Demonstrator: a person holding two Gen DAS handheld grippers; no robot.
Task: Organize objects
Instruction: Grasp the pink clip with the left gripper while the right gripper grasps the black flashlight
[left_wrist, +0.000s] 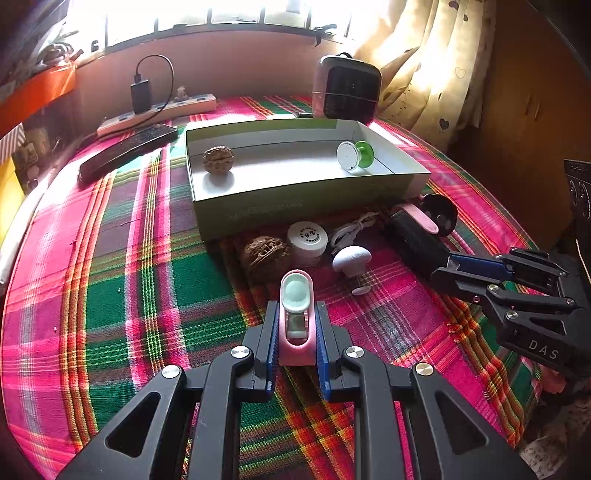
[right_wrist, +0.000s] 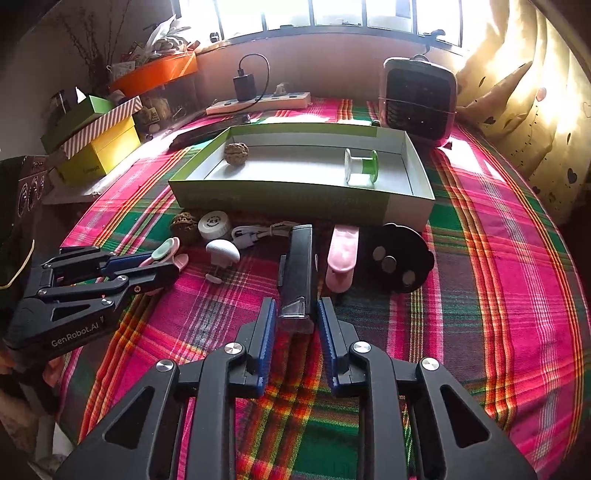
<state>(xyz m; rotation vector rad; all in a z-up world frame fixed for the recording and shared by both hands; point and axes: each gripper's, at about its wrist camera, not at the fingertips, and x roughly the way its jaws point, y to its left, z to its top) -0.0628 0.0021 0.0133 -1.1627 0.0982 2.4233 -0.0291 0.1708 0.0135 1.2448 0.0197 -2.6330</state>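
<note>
The left tool (left_wrist: 295, 332) squeezes the pink clip (left_wrist: 295, 317). The right tool (right_wrist: 295, 325) is nearly closed around the black lighter (right_wrist: 298, 269), pointing to 12 o'clock at the box (right_wrist: 280, 192).

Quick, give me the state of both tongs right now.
Left tongs: closed on the pink device.
Right tongs: closing around the black bar; contact cannot be told.

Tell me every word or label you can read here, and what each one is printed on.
"GenRobot.AI": on the body of the left tongs, seen from the right wrist.
"DAS": on the body of the right tongs, seen from the left wrist.
White jar lid: printed characters, too small to read.
Front wall of the green box: faint lettering, too blurred to read.
</note>
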